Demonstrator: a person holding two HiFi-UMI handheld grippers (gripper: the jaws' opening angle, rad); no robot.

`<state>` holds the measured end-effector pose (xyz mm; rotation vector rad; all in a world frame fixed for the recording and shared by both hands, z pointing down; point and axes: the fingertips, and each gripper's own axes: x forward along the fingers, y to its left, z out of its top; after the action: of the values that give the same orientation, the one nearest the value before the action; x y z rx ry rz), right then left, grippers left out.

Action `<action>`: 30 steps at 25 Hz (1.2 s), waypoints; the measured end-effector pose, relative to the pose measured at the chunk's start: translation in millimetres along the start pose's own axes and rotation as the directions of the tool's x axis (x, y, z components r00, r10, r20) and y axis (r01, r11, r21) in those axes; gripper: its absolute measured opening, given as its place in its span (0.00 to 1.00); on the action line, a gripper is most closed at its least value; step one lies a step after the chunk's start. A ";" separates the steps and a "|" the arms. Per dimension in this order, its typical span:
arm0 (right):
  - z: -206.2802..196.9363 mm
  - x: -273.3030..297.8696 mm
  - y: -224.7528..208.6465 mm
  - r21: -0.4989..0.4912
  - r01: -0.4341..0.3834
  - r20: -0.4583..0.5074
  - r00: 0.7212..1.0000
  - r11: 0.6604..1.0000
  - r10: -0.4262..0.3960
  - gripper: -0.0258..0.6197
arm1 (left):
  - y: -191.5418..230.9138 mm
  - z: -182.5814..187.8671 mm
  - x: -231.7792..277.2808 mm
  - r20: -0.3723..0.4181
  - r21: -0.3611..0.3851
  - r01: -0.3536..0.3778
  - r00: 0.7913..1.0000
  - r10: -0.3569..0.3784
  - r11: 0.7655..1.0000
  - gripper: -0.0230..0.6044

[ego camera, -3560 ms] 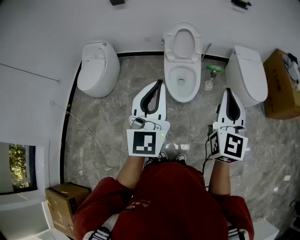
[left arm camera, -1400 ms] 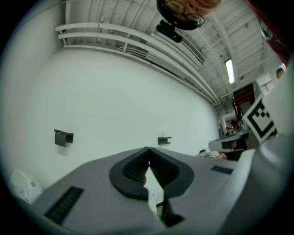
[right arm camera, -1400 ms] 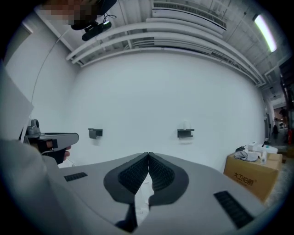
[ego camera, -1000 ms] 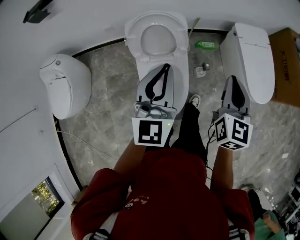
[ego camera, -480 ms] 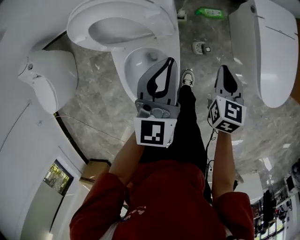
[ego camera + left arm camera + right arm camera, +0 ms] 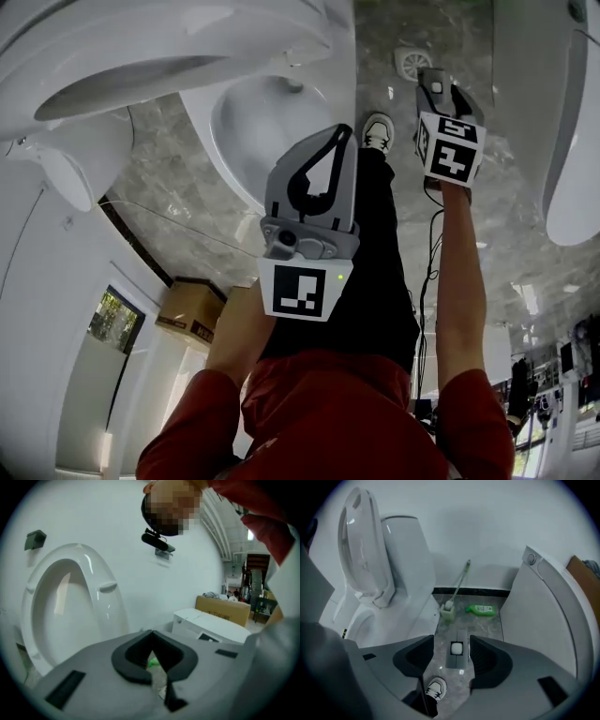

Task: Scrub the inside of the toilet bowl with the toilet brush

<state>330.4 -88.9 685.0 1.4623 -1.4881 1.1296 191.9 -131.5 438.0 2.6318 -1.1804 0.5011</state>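
Toilet brush: head down in its holder on the floor to the right of the toilet bowl; handle tilted back toward the wall; untouched, so scrubbing has not begun
Toilet bowl: seat and lid tipped up, which leaves the inside open for the brush
Right gripper: to the right of the bowl, aimed steeply down at the floor short of the holder; jaws have just been opening and now stand apart with nothing between them; probably made ready for the handle
Left gripper: in front of the bowl, by its near rim; jaws together, tips meeting, empty; seemingly kept idle, since the brush needs one gripper only
Green bottle: on its side just past the holder, farther right of the bowl; close enough to be knocked
Second toilet: well right of the bowl; it narrows the gap where the brush stands
Next, as a judgement: reach farther, close on the handle high up, lift clear of the holder
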 end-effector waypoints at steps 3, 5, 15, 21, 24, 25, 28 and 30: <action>-4.4 24.1 -5.3 -0.003 0.003 -0.058 0.998 1.000 -0.003 0.41 | 3.8 -11.3 3.5 -0.025 -0.025 -0.023 0.999 0.023 0.999 0.03; -8.9 37.7 -5.6 -0.005 0.000 -0.099 0.995 1.000 -0.001 0.41 | 5.8 -14.5 5.3 -0.031 -0.037 -0.038 0.999 0.037 0.999 0.03; -44.0 86.5 -19.1 -0.010 0.056 -0.272 0.961 0.998 -0.056 0.31 | 10.1 -19.7 14.0 -0.033 -0.049 -0.056 0.998 0.055 0.997 0.03; -49.2 55.8 -17.5 -0.059 0.062 -0.212 0.974 0.996 -0.073 0.30 | 13.2 -16.1 0.1 -0.019 -0.057 -0.068 0.998 0.067 0.996 0.03; -50.0 11.0 -8.0 -0.067 0.065 -0.151 0.986 0.996 -0.074 0.30 | 16.3 -6.8 -17.9 0.008 -0.063 -0.071 0.997 0.072 0.995 0.03; -50.2 -8.3 -2.3 -0.068 0.064 -0.129 0.989 0.996 -0.073 0.30 | 18.4 -1.8 -27.1 0.018 -0.066 -0.073 0.997 0.074 0.995 0.03; -49.6 -70.3 23.2 -0.064 0.059 -0.056 0.996 0.996 -0.063 0.30 | 29.4 17.2 -63.0 0.056 -0.070 -0.082 0.995 0.086 0.994 0.04; -46.8 -112.4 44.3 -0.073 0.063 -0.002 0.998 0.995 -0.063 0.30 | 40.3 34.6 -92.9 0.093 -0.070 -0.091 0.991 0.097 0.993 0.03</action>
<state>290.5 -9.3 591.0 1.4458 -1.4545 1.0301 111.6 -106.0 372.2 2.5801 -1.3316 0.3491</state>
